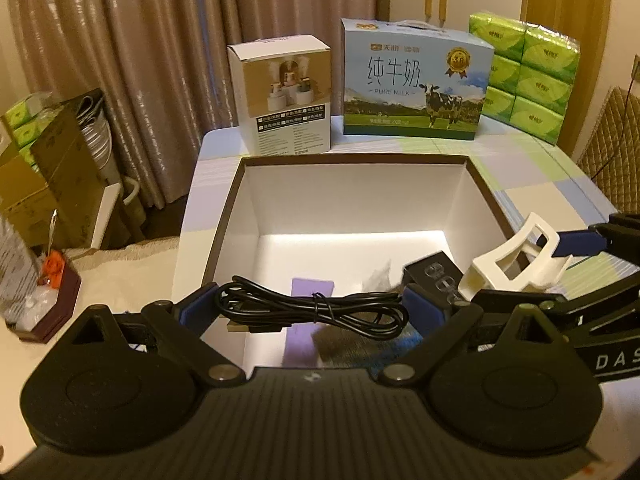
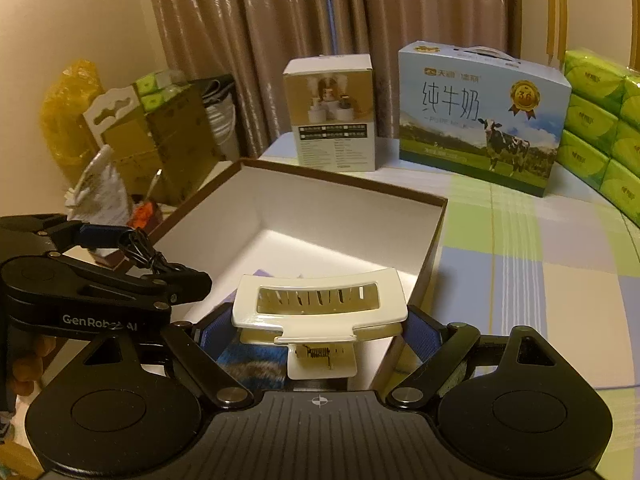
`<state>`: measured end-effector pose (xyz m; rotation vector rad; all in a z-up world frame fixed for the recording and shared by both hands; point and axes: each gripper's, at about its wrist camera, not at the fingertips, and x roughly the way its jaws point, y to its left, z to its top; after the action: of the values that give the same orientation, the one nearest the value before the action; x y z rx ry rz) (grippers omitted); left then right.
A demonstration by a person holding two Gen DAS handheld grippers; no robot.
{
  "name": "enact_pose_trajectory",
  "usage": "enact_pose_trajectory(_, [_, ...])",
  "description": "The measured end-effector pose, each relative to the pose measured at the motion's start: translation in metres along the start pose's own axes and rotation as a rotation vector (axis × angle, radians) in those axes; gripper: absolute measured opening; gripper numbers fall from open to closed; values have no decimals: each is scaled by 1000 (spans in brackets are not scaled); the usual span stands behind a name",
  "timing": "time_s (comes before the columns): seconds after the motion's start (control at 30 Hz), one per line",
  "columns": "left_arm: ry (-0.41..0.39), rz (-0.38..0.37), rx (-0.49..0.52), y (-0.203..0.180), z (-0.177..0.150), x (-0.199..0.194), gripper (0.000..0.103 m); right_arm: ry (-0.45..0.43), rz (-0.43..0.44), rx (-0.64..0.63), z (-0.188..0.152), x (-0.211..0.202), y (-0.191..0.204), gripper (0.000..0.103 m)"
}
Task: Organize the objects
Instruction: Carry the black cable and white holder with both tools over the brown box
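An open brown box with a white inside (image 1: 352,200) stands on the table; it also shows in the right wrist view (image 2: 304,216). My left gripper (image 1: 310,310) is shut on a coiled black cable (image 1: 316,308) and holds it over the box's near edge. My right gripper (image 2: 320,332) is shut on a white hair claw clip (image 2: 320,304) at the box's near right side; the clip also shows in the left wrist view (image 1: 516,260). A purple card (image 1: 308,324) and a black case (image 1: 434,276) lie inside the box.
A white product box (image 1: 282,96), a blue milk carton (image 1: 416,80) and green tissue packs (image 1: 524,76) stand at the back of the checked tablecloth (image 2: 540,264). Cardboard boxes (image 1: 52,168) and curtains are to the left.
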<state>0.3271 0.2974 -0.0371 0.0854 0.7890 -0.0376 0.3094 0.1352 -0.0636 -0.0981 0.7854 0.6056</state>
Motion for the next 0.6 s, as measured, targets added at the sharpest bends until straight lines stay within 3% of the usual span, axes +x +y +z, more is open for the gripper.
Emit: enact_pose_trajectory(0.6, [34, -41, 120, 10, 40, 83, 95, 47, -36, -77, 34, 63, -19, 85])
